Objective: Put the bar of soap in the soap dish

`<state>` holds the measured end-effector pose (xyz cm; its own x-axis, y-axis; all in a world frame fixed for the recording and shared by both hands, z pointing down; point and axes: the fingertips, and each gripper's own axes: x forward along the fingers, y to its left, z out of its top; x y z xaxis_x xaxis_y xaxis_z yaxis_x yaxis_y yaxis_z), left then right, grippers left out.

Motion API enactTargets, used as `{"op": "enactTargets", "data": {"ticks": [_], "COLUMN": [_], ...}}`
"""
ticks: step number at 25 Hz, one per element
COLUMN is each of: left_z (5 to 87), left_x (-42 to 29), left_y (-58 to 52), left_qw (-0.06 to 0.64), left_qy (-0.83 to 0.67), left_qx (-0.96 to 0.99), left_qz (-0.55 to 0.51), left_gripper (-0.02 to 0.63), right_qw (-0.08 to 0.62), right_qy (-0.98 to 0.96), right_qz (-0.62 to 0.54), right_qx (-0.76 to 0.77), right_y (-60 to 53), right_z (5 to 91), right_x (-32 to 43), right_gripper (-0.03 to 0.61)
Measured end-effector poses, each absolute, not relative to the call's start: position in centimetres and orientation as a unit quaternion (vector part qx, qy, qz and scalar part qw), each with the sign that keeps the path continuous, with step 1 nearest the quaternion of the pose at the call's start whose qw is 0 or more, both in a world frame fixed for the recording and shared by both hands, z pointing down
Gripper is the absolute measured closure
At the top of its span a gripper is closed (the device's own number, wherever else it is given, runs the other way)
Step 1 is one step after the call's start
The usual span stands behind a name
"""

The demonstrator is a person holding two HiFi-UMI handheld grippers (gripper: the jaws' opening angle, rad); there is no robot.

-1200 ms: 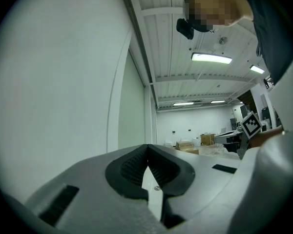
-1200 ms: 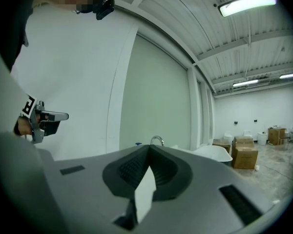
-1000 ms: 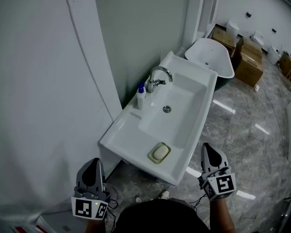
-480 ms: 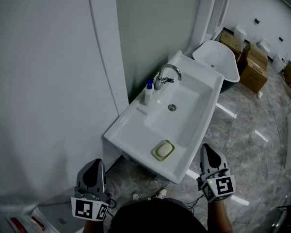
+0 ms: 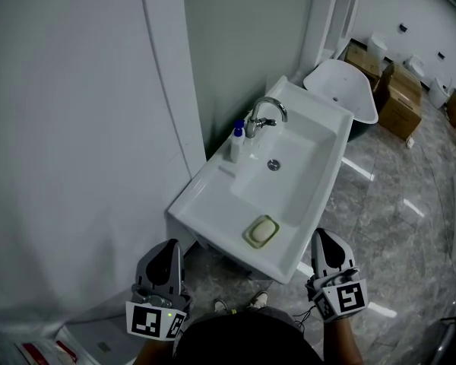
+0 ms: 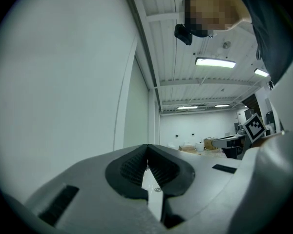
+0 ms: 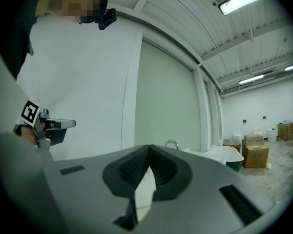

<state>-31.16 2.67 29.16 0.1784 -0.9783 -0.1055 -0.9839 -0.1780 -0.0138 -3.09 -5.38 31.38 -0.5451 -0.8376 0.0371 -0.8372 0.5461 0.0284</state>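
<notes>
Plain pale wall (image 5: 76, 128) is filling the space left of and ahead of the left gripper (image 5: 170, 245). That gripper is pointing forward at the near left corner of the white sink (image 5: 213, 192), its jaws pressing together at the tips with nothing between them. Ahead of it and slightly right, a blue-capped bottle (image 5: 235, 144) is standing on the sink's back ledge, just beside the chrome faucet (image 5: 264, 112). The soap dish (image 5: 251, 239) is sitting on the sink's near rim, ahead of and between the two grippers and closer to the right one. The bar of soap (image 5: 264, 230) is lying inside it, touching neither gripper. The right gripper (image 5: 324, 236) is hanging just off the sink's near right corner, over grey marbled floor (image 5: 395, 226). It too is pointing forward, its jaws meeting at the tips and carrying nothing. Well ahead of it, a white bathtub (image 5: 342, 82) is standing beyond the sink's far end. Cardboard boxes (image 5: 399, 105) are sitting further right of the bathtub.
</notes>
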Motion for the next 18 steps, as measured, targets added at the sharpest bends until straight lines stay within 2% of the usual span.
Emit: {"op": "enactTargets", "data": {"ticks": [13, 18], "left_z": [29.9, 30.0], "left_x": [-30.0, -29.6], "left_y": [1.5, 1.3], "left_qw": [0.041, 0.041], "left_qy": [0.617, 0.612], "left_qx": [-0.786, -0.789], "left_qz": [0.031, 0.036], "left_gripper": [0.594, 0.594], "right_qw": [0.017, 0.043], "right_qy": [-0.864, -0.871], "right_qz": [0.004, -0.016], "right_qx": [0.504, 0.488], "right_y": [-4.3, -3.6], "right_z": [31.7, 31.7], "right_x": [-1.4, -1.8], "right_gripper": [0.568, 0.568]}}
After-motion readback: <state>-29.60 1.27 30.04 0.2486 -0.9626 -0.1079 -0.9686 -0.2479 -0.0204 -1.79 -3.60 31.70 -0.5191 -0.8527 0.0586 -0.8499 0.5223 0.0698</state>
